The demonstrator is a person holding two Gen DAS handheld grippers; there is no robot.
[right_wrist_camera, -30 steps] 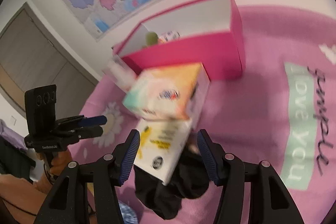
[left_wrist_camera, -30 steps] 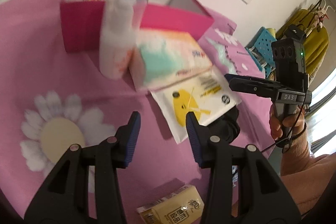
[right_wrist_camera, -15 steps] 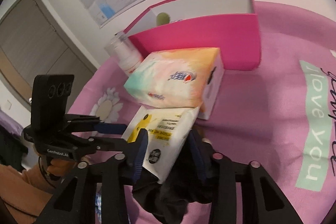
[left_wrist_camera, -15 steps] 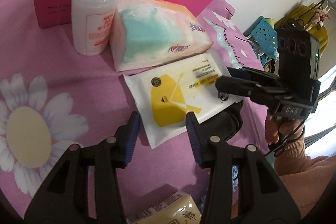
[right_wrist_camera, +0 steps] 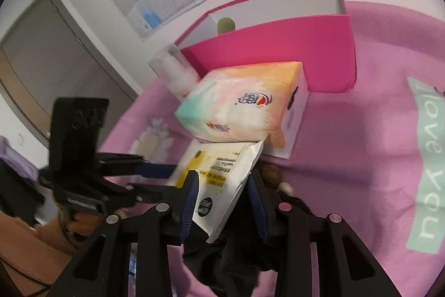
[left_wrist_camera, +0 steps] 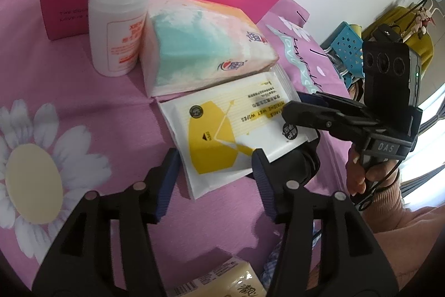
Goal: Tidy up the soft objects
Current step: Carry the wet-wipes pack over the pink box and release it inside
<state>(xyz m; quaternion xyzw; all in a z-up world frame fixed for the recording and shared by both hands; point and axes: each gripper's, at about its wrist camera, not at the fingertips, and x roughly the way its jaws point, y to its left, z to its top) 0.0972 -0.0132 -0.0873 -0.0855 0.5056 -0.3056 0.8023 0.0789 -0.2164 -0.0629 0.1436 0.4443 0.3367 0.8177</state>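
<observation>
A white and yellow wet wipes pack lies on the pink cloth, its far end on a black fabric bundle. My left gripper is open, its jaws either side of the pack's near edge. My right gripper is closing around the pack's end; I cannot tell whether the pads touch it. It also shows in the left wrist view. A pastel tissue pack lies just behind the wipes. A pink open box stands at the back.
A white pump bottle stands left of the tissue pack, in front of the box. A yellow tissue packet lies near my left gripper's base. The black fabric bunches under my right gripper. A blue perforated basket stands beyond the cloth's edge.
My left gripper moved forward and down toward the wipes pack. My right gripper moved in and its jaws narrowed around the pack's far end.
</observation>
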